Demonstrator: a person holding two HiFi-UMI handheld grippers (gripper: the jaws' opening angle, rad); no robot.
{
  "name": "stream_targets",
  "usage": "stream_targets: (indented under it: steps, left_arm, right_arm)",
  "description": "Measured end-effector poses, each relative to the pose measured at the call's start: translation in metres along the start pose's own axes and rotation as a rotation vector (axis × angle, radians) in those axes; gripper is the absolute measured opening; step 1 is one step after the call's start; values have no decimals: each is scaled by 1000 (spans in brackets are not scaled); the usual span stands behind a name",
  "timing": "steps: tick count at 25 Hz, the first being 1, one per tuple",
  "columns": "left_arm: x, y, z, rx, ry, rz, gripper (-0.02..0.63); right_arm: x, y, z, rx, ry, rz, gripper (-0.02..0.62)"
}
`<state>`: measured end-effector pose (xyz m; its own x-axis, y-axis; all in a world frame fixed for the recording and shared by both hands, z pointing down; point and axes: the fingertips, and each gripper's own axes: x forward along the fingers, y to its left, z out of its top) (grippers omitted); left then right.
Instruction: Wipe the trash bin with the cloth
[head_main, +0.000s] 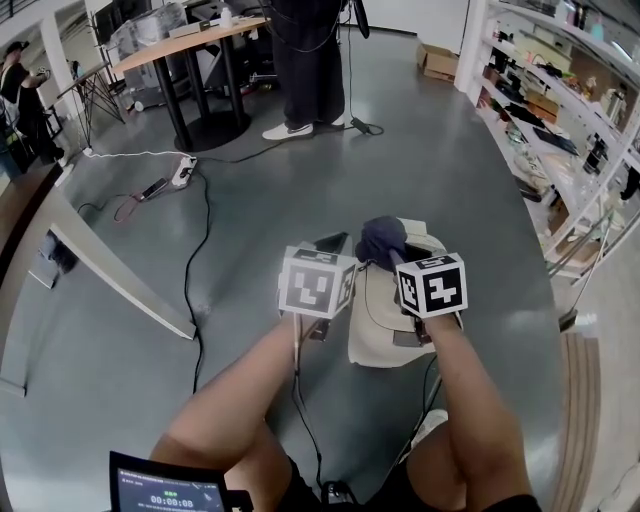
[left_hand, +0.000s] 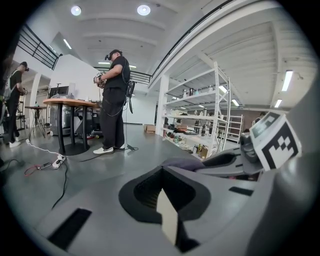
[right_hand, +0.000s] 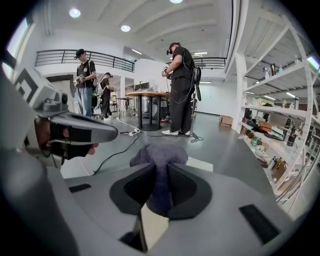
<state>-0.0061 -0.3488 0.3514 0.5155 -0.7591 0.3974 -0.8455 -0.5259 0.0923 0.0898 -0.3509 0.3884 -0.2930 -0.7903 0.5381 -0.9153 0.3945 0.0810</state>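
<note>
The left gripper (left_hand: 162, 169) has its jaws pressed together with nothing between them. In the head view it hangs just left of centre, beside the cream trash bin (head_main: 375, 325) rather than on it. As a judgement, it would serve best braced against the bin's near side, so the bin does not slide on the smooth floor while being wiped.

The dark purple cloth (right_hand: 160, 152) is bunched into a ball. In the head view it sits at the frame's centre, over the far upper edge of the bin, though I cannot tell whether it touches the lid.

The right gripper (right_hand: 161, 169) has the cloth clamped between its jaws, the wad bulging beyond the tips. For a good wipe, press that loose wad flat onto the lid and pull it in overlapping strokes, so cloth meets plastic and not the jaw tips.
</note>
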Motion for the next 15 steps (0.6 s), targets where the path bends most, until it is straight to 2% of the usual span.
stream_targets:
  steps: [7,15]
  left_arm:
    - [-6,6,-1,-7,-4,13,2]
    - [-7,6,-4,3,2,18,2]
  right_arm:
    - [20,21,-26,-81,89,32,69]
    - [19,-2,-40,-76,124,9,69]
